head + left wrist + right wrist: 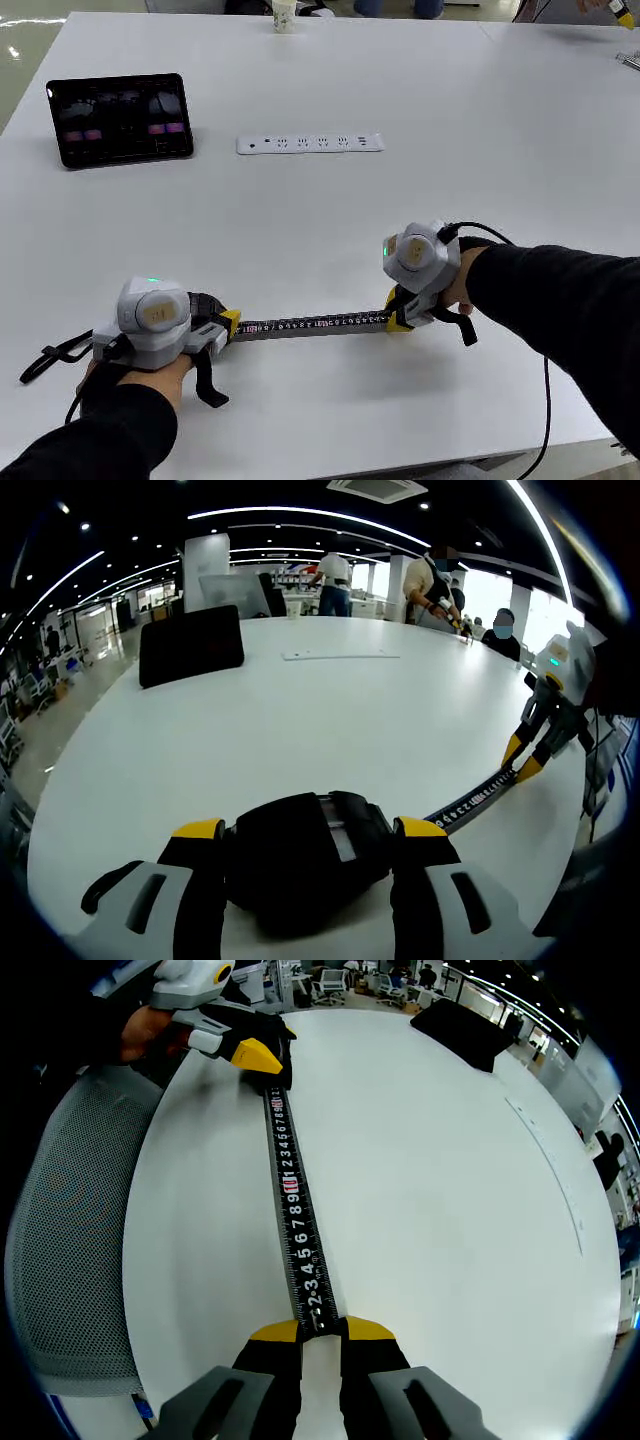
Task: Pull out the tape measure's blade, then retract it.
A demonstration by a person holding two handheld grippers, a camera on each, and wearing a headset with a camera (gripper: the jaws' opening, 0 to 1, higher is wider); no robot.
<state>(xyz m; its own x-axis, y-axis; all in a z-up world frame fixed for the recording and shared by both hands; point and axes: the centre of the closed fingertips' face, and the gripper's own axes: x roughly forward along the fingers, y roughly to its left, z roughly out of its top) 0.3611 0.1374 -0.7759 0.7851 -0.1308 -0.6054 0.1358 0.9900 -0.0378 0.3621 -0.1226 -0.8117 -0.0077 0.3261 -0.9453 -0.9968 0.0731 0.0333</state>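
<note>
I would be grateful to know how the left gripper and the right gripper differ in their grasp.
The left gripper clamps the black tape measure case; the right gripper pinches the end of its dark numbered blade. The left gripper's jaws stand wide, the right gripper's nearly closed. Both have yellow tips.

I can't see the blade (297, 1222) hook, buried in the right gripper (321, 1330). The left gripper (309, 828) covers the case (300, 872) sides. Far cup (284, 15) cropped at top edge; tablet (120, 118) screen too blurry to read.
</note>
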